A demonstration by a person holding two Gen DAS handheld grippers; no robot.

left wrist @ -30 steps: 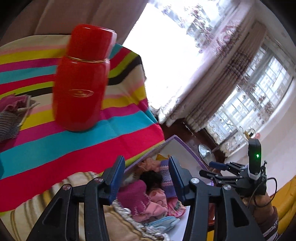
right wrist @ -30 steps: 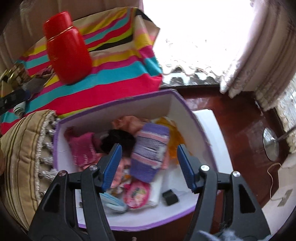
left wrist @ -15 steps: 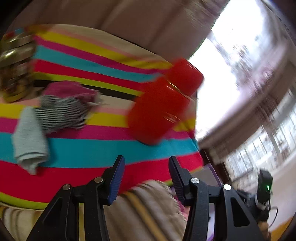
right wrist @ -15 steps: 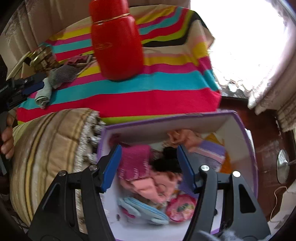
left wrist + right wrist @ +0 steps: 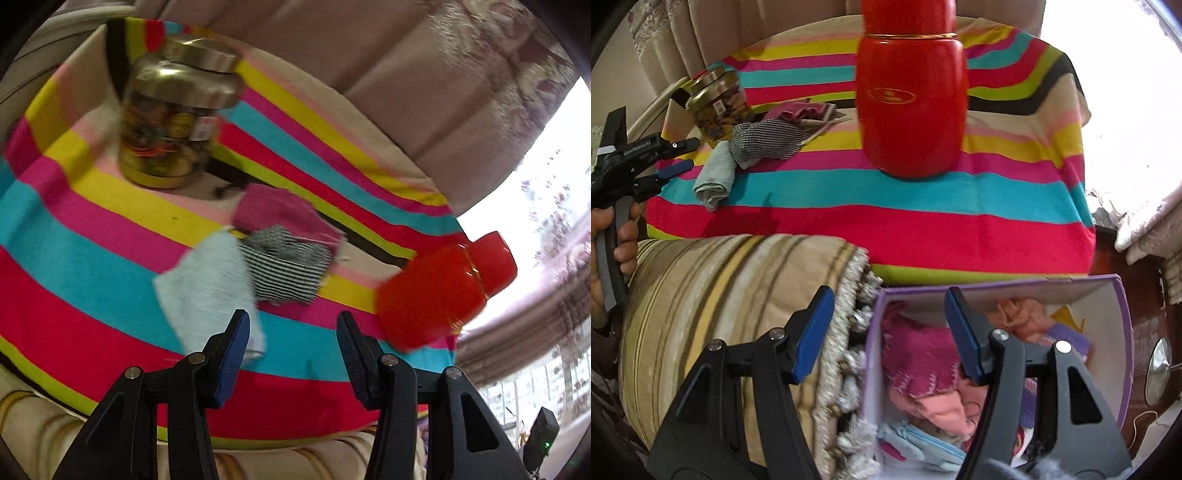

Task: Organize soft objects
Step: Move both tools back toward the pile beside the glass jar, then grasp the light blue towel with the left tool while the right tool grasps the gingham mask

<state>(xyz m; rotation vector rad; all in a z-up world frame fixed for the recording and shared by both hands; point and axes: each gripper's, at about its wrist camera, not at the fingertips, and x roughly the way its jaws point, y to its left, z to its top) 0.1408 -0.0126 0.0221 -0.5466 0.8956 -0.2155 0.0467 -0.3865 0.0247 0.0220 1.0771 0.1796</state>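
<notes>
Three soft pieces lie on the striped cloth [image 5: 74, 229]: a pale blue folded cloth [image 5: 207, 284], a black-and-white striped piece [image 5: 284, 266] and a magenta knit piece [image 5: 280, 214]. My left gripper [image 5: 293, 332] is open and empty, just short of the pale blue cloth. From the right wrist view the same pieces show at far left: pale blue cloth [image 5: 714, 181], striped piece [image 5: 768, 142]. My right gripper [image 5: 888, 306] is open and empty above the left rim of a purple box [image 5: 1123, 332] filled with knit items [image 5: 916, 362].
A red flask [image 5: 910, 99] stands mid-cloth and a glass jar with a metal lid [image 5: 173, 122] stands behind the soft pieces. A beige striped cushion with a tasselled edge [image 5: 731, 295] lies between cloth and box. A hand [image 5: 613, 236] holds the left gripper.
The left gripper swung left from the box side to the soft pieces near the jar. The right gripper shifted left across the box toward its cushion-side rim. Neither jaw opening changed.
</notes>
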